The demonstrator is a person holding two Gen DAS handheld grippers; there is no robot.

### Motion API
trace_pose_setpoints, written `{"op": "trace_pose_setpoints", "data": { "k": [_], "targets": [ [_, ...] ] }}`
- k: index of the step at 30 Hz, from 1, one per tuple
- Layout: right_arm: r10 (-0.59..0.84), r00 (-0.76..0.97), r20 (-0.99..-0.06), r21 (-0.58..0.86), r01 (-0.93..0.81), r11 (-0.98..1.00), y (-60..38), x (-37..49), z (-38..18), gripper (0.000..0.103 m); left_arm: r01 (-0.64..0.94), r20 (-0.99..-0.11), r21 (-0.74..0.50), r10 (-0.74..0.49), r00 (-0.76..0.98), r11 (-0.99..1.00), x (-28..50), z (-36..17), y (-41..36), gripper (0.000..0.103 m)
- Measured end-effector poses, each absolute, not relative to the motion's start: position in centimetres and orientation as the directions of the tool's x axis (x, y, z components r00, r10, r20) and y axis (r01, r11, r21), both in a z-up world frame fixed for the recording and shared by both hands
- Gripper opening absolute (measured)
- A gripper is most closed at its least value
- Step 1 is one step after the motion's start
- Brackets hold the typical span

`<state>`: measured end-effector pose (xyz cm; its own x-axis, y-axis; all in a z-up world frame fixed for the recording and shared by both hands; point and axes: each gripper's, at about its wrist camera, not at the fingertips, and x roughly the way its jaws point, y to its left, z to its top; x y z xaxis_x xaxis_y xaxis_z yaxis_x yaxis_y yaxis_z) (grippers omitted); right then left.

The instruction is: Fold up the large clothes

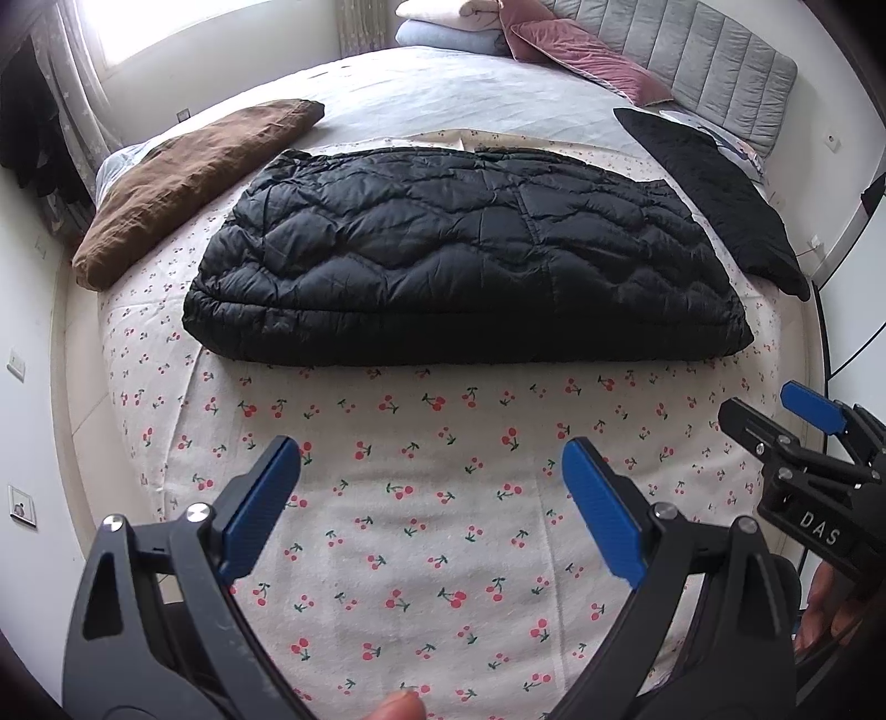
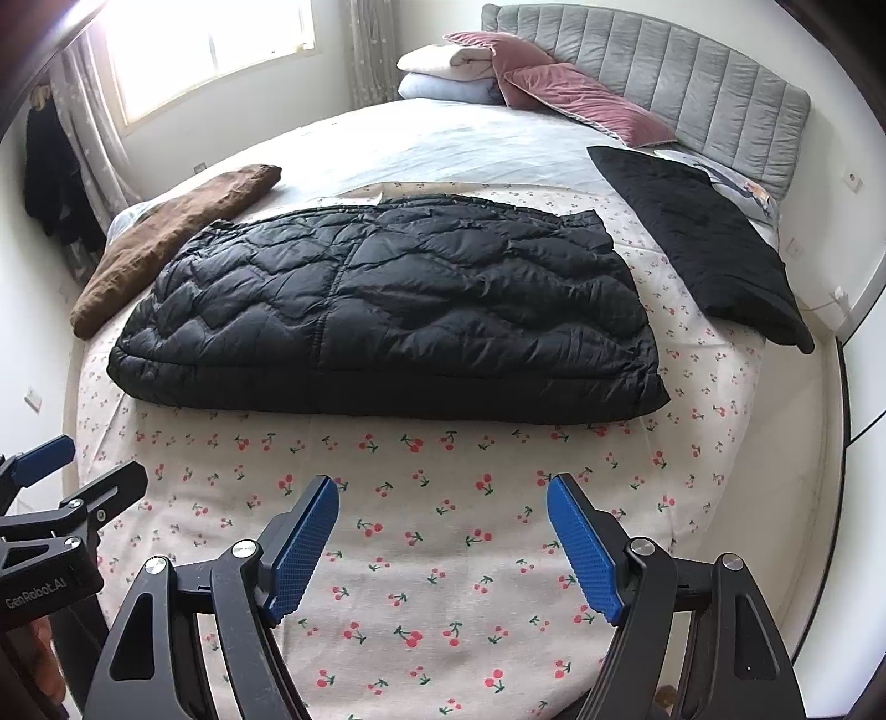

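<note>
A home bedroom: a bed (image 2: 454,138) with a padded grey headboard (image 2: 664,72), pink pillows (image 2: 576,99) and folded blankets (image 2: 443,72) at its head, a cherry-print sheet (image 2: 443,554), and a curtained window (image 2: 221,50).

Between the grippers and the black jacket (image 1: 465,249) lay a bare stretch of cherry-print sheet (image 1: 421,498), nothing on it. Both the left gripper (image 1: 432,471) and the right gripper (image 2: 443,509) stood wide apart at the jaws, above that strip. The jacket's left side was hemmed by a brown garment (image 1: 188,183) (touching or just beside, hard to say). On its right, a strip of sheet separated it from a black cushion (image 2: 703,238). Beyond lay clear grey bedding (image 2: 443,144).
</note>
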<state>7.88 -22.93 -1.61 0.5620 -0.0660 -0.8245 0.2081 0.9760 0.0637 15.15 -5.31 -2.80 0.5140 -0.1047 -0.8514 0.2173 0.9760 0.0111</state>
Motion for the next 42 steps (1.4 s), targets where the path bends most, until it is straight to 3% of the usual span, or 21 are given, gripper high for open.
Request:
{"op": "trace_pose_setpoints", "data": {
  "k": [42],
  "targets": [
    [-0.053,0.553,-0.831,0.082,0.216,0.973,-22.89,7.98,-2.17,0.079,0.217,-0.861,-0.010,-0.118,0.494,0.976,15.29,-3.07,-5.36,0.095]
  ]
}}
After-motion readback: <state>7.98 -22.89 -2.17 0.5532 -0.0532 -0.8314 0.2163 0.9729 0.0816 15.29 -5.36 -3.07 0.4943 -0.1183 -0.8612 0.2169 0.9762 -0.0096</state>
